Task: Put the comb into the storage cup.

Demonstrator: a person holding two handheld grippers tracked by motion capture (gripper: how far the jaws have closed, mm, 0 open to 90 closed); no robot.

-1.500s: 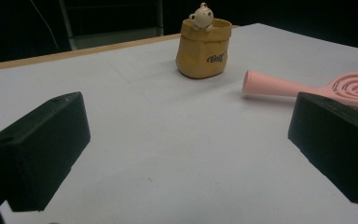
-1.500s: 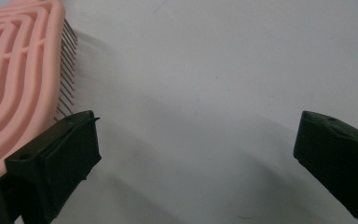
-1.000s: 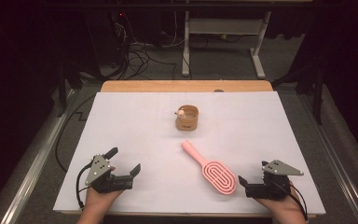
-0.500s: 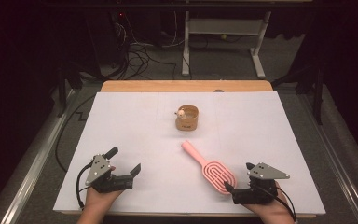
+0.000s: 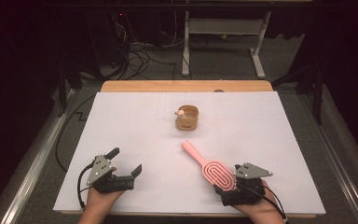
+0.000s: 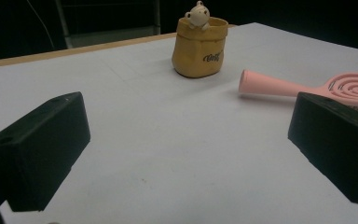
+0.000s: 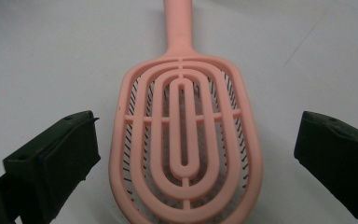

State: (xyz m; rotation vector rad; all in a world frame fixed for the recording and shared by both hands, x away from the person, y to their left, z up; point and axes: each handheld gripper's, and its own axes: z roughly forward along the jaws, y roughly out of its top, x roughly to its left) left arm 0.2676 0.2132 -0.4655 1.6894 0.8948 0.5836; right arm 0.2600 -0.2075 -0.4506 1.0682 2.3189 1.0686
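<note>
Reach-to-grasp step: right gripper (image 7: 186, 154) wide open, holding nothing, straddling pink brush (image 7: 186, 154) head; brush lies just in front of the yellow cup (image 5: 187, 118). Next: close squarely. Left gripper (image 5: 126, 163) open, empty.

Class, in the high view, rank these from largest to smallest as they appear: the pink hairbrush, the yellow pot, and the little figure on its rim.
1. Pink hairbrush, the longest.
2. Yellow pot, shorter and squat.
3. Little figure, clearly smallest.
</note>
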